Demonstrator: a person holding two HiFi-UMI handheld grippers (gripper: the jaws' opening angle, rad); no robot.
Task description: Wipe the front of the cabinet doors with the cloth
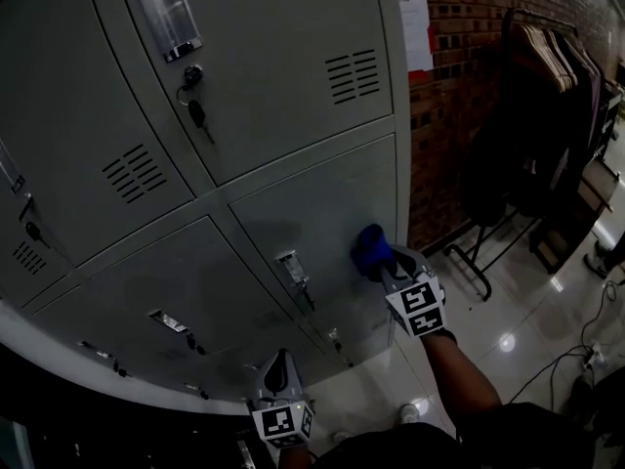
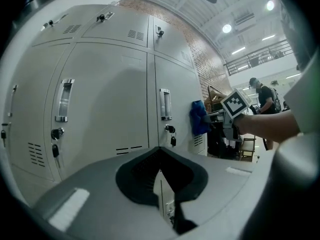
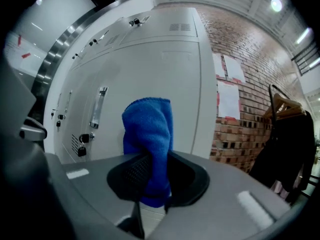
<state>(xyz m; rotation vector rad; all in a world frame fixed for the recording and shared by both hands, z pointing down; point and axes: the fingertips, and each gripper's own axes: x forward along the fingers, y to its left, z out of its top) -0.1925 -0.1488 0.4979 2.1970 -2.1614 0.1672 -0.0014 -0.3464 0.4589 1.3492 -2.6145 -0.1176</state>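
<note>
A grey metal locker cabinet (image 1: 293, 86) with several doors fills the head view. The blue cloth (image 1: 370, 250) is bunched against the lower right door (image 1: 322, 203), beside its recessed handle (image 1: 291, 265). My right gripper (image 1: 389, 264) is shut on it; in the right gripper view the cloth (image 3: 150, 144) stands up out of the jaws of the right gripper (image 3: 152, 186), in front of the door (image 3: 170, 69). My left gripper (image 1: 280, 371) hangs lower and nearer me, shut, holding nothing. The left gripper view shows its jaws (image 2: 161, 174) closed, and the cloth (image 2: 199, 118) far right.
A brick wall (image 1: 459, 66) with pinned papers (image 1: 418, 27) meets the cabinet's right side. A clothes rack (image 1: 547, 96) with hangers and dark garments stands on the glossy floor (image 1: 488, 330). Cables (image 1: 576, 360) lie at the right. Keys (image 1: 197, 113) hang from door locks. A person (image 2: 265, 96) stands far off.
</note>
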